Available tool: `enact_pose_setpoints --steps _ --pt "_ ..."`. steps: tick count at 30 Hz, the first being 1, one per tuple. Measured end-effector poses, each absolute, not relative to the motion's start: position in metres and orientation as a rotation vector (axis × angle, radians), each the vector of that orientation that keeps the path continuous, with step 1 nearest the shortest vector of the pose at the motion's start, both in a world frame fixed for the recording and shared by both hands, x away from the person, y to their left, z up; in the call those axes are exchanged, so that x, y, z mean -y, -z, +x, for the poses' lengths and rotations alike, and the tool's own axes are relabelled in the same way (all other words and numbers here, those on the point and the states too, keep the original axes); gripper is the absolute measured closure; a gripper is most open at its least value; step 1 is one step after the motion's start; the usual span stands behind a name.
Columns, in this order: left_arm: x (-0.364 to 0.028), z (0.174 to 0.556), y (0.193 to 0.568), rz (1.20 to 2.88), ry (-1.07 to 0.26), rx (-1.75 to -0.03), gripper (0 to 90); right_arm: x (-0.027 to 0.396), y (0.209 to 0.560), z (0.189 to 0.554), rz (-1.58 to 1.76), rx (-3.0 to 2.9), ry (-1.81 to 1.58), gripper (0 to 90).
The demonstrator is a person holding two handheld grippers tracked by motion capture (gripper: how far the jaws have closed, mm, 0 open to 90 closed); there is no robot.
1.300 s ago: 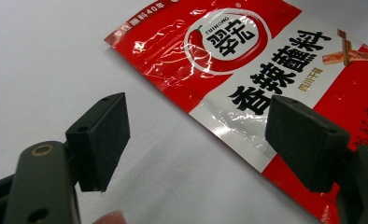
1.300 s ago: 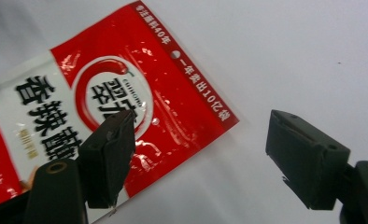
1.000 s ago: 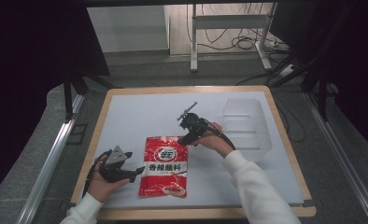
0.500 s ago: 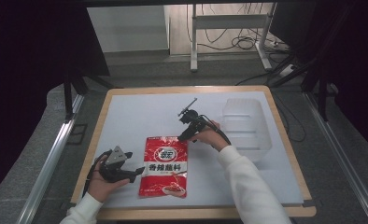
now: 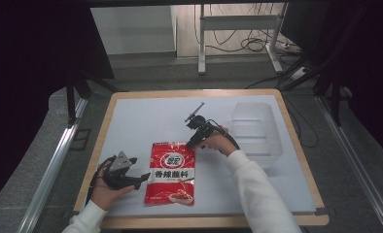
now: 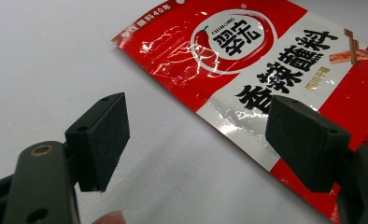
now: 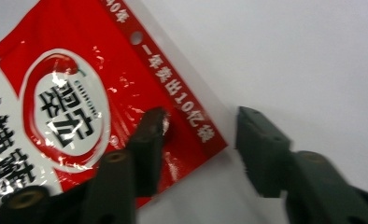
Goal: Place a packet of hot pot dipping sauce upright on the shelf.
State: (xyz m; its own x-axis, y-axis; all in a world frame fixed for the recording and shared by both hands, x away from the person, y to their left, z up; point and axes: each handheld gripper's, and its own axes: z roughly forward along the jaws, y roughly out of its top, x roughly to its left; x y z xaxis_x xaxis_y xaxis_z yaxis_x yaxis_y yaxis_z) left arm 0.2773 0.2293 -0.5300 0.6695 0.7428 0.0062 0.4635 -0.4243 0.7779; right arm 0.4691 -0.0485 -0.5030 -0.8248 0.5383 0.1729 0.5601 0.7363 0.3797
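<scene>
A red and white seasoning packet lies flat on the white table, near its front edge. My left gripper rests open just left of the packet, one pad over bare table and the other over the packet's edge. My right gripper points down at the packet's far right corner. Its jaws have just been closing and stand half apart. One fingertip is on the red corner strip and the other sits on the table beyond it, so the corner lies between them, not pinched.
A clear plastic container stands on the table to the right of my right hand. A wooden rim frames the white surface. Beyond the table are a metal stand and cables on the floor.
My right gripper has come down toward the packet's far right corner and its jaws have narrowed. The left gripper and the packet have stayed put.
</scene>
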Motion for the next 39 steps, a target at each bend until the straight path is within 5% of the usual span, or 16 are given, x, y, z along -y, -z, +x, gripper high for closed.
enact_pose_setpoints --steps 5,10,39 --pt "-0.230 0.277 0.530 2.093 -0.454 -0.928 21.7 0.047 0.501 0.464 -0.842 2.938 0.640 77.3" --pt "-0.230 0.278 0.531 2.089 -0.453 -0.933 21.7 0.050 0.494 0.457 -0.767 2.981 0.705 87.7" --pt "-0.229 0.282 0.536 2.111 -0.442 -0.952 21.6 0.060 0.458 0.409 -0.569 3.031 0.933 89.2"
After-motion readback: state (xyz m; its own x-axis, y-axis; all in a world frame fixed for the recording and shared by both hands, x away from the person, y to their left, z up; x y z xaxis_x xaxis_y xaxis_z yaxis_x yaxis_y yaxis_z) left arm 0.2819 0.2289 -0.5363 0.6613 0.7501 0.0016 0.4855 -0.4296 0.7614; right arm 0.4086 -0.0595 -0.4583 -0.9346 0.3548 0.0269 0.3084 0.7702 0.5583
